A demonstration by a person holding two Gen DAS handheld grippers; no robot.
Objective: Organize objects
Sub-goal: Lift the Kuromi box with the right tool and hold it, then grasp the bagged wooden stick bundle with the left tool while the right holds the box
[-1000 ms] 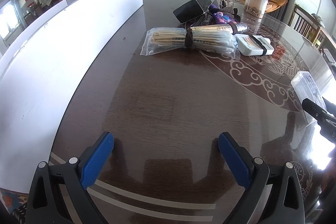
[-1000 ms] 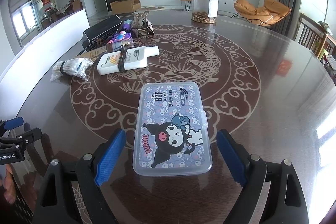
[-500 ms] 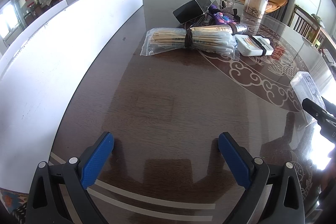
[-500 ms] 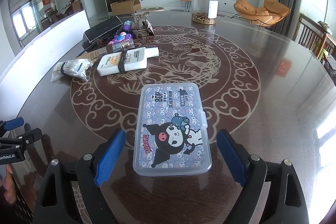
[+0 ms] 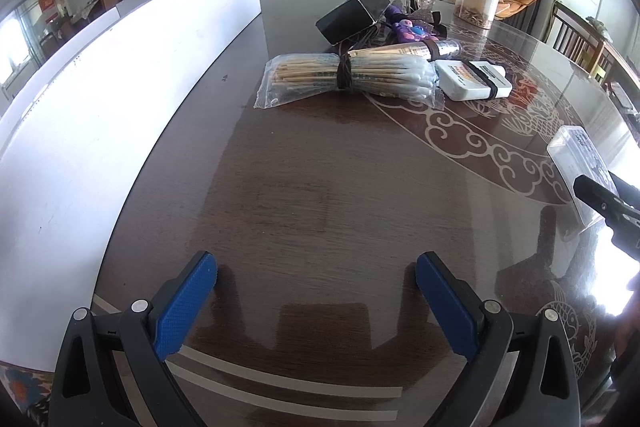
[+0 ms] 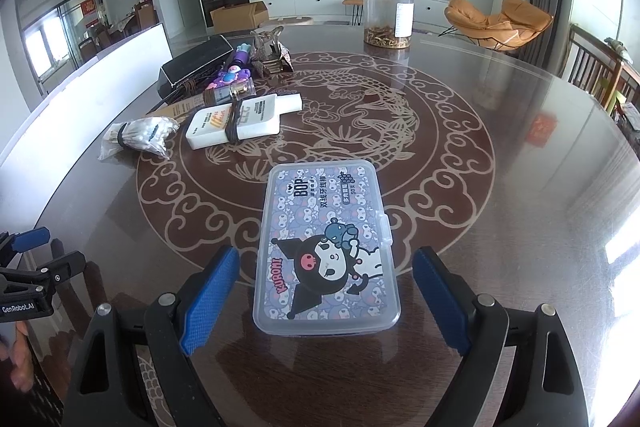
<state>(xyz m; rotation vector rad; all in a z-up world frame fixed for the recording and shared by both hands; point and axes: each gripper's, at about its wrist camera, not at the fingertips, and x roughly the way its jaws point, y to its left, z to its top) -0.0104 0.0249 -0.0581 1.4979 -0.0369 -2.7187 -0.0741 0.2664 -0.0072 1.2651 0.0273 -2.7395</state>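
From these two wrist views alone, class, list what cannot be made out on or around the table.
- Cartoon-printed plastic case: contents hidden by its printed lid, right wrist view; in the left wrist view the right gripper covers part of it.
- Black box: contents and far side hidden, both views.
- Clear jar: label text too small, right wrist view.
- Left gripper: cut off by the frame edge in the right wrist view.

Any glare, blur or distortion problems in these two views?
Left wrist view: strong fisheye bending of the white panel; window glare blows out the table at the right edge by the clear box. Right wrist view: sharp, box print readable, glossy reflections along the table's right side, dark corner vignetting.
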